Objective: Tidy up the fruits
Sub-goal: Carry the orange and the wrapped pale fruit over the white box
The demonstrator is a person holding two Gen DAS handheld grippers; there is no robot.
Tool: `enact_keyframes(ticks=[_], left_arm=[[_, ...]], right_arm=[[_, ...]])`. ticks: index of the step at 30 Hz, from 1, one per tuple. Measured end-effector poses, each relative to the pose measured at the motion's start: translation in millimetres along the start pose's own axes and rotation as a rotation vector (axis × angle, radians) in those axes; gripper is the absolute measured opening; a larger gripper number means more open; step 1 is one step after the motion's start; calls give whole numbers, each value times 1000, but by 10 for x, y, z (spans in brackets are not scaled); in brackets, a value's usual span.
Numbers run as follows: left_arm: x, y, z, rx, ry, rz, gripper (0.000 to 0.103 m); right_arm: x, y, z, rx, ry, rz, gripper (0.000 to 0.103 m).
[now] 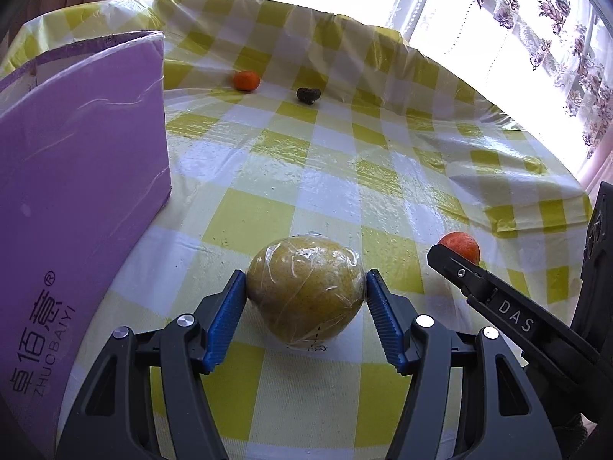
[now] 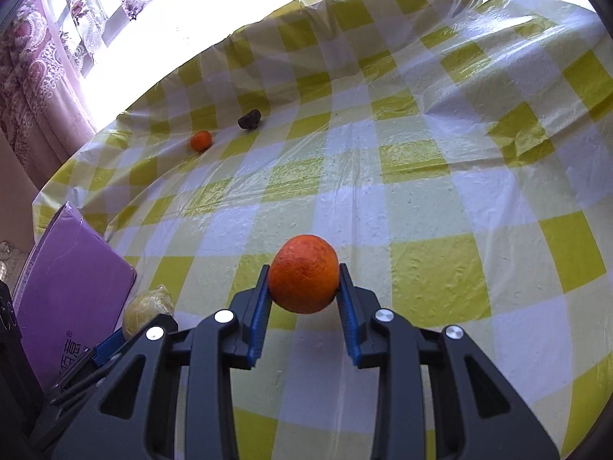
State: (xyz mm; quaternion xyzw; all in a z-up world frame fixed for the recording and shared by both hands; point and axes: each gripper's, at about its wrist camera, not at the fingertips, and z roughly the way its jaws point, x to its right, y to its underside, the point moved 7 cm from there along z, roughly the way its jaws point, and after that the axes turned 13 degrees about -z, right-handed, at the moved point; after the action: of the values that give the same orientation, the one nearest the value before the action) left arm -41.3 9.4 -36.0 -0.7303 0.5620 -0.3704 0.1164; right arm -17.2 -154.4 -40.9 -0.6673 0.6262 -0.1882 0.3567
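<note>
A yellow pear wrapped in clear film (image 1: pixel 305 289) is pinched between the blue pads of my left gripper (image 1: pixel 305 287), held above the checked cloth. My right gripper (image 2: pixel 304 278) is shut on an orange (image 2: pixel 304 273); in the left wrist view that orange (image 1: pixel 461 246) shows at the right, behind the right gripper's black finger. The right wrist view shows the pear (image 2: pixel 147 308) low at the left. Far across the table lie a small tangerine (image 1: pixel 246 81) (image 2: pixel 201 140) and a dark brown fruit (image 1: pixel 308 95) (image 2: pixel 249 119).
A purple storage box (image 1: pixel 80 176) (image 2: pixel 72 295) with printed lettering stands at the left, close to the left gripper. The table carries a yellow and white checked cloth under clear plastic (image 1: pixel 345 176). Flowered curtains (image 2: pixel 34 76) and a bright window lie beyond the far edge.
</note>
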Motion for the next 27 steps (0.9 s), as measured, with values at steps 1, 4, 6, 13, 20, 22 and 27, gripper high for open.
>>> enact_keyframes(ticks=[1,4,6,13,20,22,27], left_arm=[[-4,12,-19,2,0,5,60],[-15,40,-80,16,-3,19,60],[-9,53,-106,22,-7,30,60],[-22,74,-192,31,-11,41,60],[40,25,-562,113,7,80,60],[72,-34,-740,158,17,92,60],[107,-200,-1137,273,8,111,60]], right_arm=[[-28,17,-8,-4,-3,-6,33],[-77,65,-43,-8,-5,-13,33],[-115,89,-53,-13,-11,-17,33],[-228,151,-79,-25,-26,-27,33],[-367,151,-148,-13,-60,-21,33],[-438,100,-216,8,-63,-40,33],[-601,-76,-436,74,-85,-64,33]])
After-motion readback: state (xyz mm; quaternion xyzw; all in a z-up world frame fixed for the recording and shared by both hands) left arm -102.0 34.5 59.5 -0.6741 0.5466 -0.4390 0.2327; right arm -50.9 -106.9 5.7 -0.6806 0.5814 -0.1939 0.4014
